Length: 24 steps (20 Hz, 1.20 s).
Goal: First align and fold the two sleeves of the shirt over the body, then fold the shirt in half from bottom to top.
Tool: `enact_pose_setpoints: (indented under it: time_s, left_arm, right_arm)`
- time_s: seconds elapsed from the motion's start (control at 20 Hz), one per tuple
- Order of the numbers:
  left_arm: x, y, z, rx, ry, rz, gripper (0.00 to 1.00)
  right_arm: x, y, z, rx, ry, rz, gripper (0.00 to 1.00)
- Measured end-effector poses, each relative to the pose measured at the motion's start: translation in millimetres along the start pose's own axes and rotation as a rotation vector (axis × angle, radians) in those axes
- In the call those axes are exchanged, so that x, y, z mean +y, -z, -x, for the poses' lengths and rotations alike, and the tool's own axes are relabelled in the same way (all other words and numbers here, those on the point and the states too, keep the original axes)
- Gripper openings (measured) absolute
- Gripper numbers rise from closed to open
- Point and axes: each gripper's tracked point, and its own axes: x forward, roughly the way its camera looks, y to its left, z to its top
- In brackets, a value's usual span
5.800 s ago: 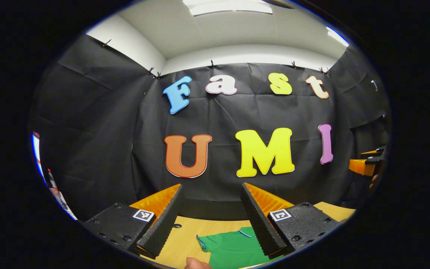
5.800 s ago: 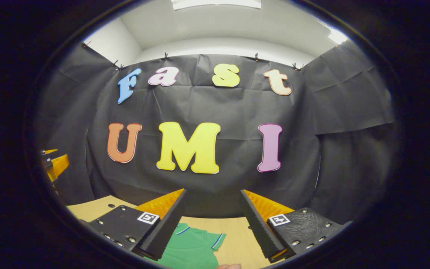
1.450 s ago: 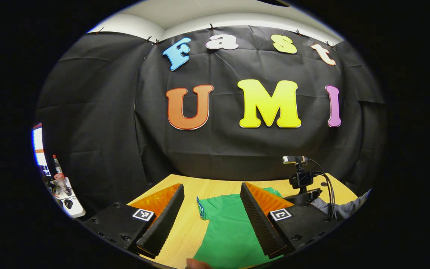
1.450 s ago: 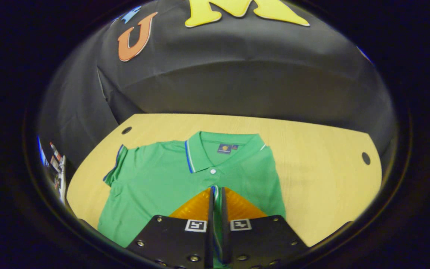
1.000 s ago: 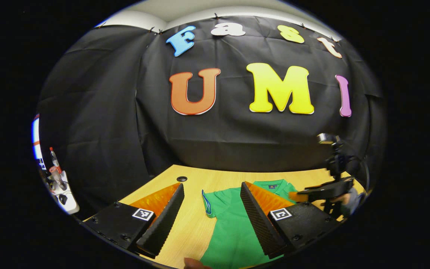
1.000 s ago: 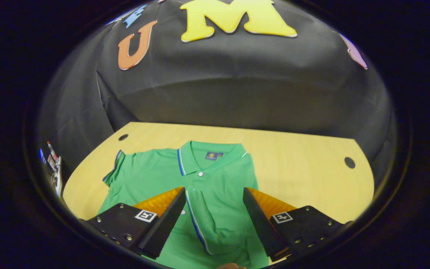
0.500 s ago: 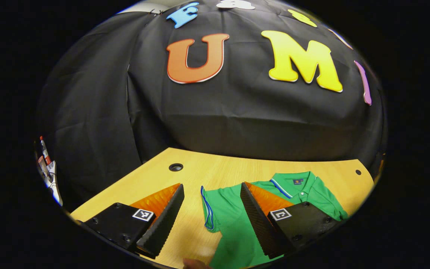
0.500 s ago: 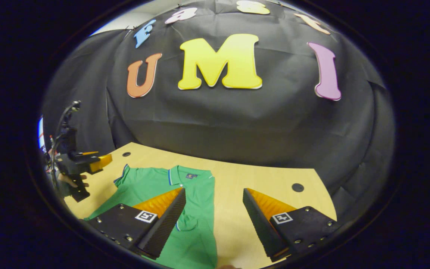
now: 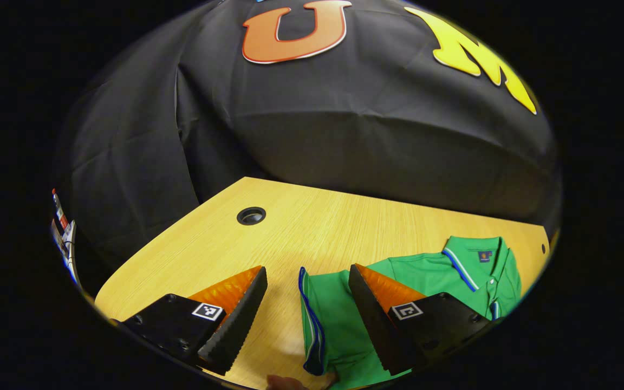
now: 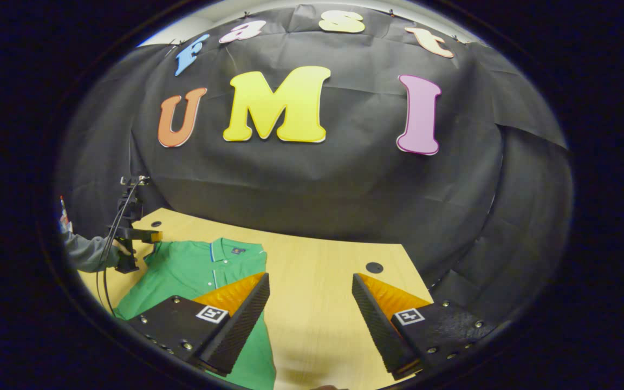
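A green polo shirt (image 9: 431, 271) with a blue-trimmed collar lies flat on the wooden table (image 9: 317, 227). Its sleeve (image 9: 333, 309) with a blue hem lies between the fingers of my left gripper (image 9: 306, 325), which is open just above it. In the right gripper view, the shirt (image 10: 193, 271) lies at the left, its near side edge straight. My right gripper (image 10: 309, 325) is open over bare table beside the shirt, holding nothing. The left gripper (image 10: 141, 235) shows farther off at the shirt's far sleeve, held by a hand in a grey sleeve (image 10: 87, 252).
The table (image 10: 317, 281) has round cable holes (image 9: 251, 215) near its back corners, another hole (image 10: 374, 267) on the right side. Black cloth hangs close behind the table. A cable trails from the left gripper. Bottles and clutter (image 9: 63, 227) stand beyond the table's left end.
The right gripper, earlier shut on the right sleeve over the shirt's body, has opened and drawn away to the right. The left gripper has tilted down towards the left sleeve.
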Motion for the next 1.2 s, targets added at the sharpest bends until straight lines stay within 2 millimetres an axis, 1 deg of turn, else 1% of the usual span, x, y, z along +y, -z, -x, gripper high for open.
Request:
enact_pose_setpoints:
  time_s: [0.15,0.2,0.25,0.3,0.35,0.4,0.45,0.5,0.55,0.65,0.7,0.75,0.85,1.0,1.05,1.1,1.2]
  left_arm:
    - [-6,22,-15,0.055,-0.002,-0.017,0.97]
    - [-8,31,-17,0.089,0.004,-0.014,0.96]
    - [-8,25,-19,0.061,0.004,-0.002,0.96]
    - [-10,24,-21,0.06,0.01,-0.004,1.0]
    - [-11,26,-21,0.065,0.019,-0.006,0.96]
    - [-13,25,-21,0.068,0.038,-0.009,0.96]
    - [-15,28,-20,0.077,0.057,-0.017,0.87]
    - [-17,25,-21,0.073,0.077,-0.023,0.84]
    - [-17,28,-21,0.089,0.084,-0.051,0.86]
    - [-19,27,-20,0.092,0.081,-0.055,0.19]
    - [-20,27,-19,0.091,0.074,-0.056,0.06]
    - [-19,27,-19,0.09,0.067,-0.053,0.04]
    - [-23,28,-19,0.093,0.076,-0.069,0.04]
    - [-29,28,-18,0.102,0.089,-0.095,0.04]
    - [-32,29,-17,0.107,0.097,-0.104,0.04]
    - [-39,29,-14,0.113,0.11,-0.113,0.04]
    - [-50,25,-7,0.099,0.132,-0.117,0.04]
  right_arm:
    - [-2,-1,1,0.008,0.001,-0.005,0.95]
    - [-2,-1,0,0.011,0.003,-0.006,0.95]
    - [0,-1,0,0.016,0.0,-0.008,0.95]
    - [2,0,-1,0.019,-0.005,-0.008,0.95]
    - [4,0,-1,0.023,-0.01,-0.002,0.95]
    - [6,1,-2,0.026,-0.016,0.004,0.95]
    - [8,2,-3,0.03,-0.023,0.008,0.95]
    - [9,3,-4,0.038,-0.029,0.009,0.95]
    - [11,5,-4,0.046,-0.031,0.009,0.95]
    - [10,6,-6,0.053,-0.033,0.009,0.95]
    - [10,6,-5,0.053,-0.031,0.011,0.95]
    - [9,6,-5,0.054,-0.03,0.014,0.95]
    - [7,3,-5,0.051,-0.029,0.014,0.95]
    - [3,5,-6,0.06,-0.021,0.006,0.95]
    - [4,2,-6,0.056,-0.02,0.001,0.95]
    - [5,1,-5,0.052,-0.02,-0.001,0.95]
    - [3,5,-6,0.061,-0.015,0.001,0.95]
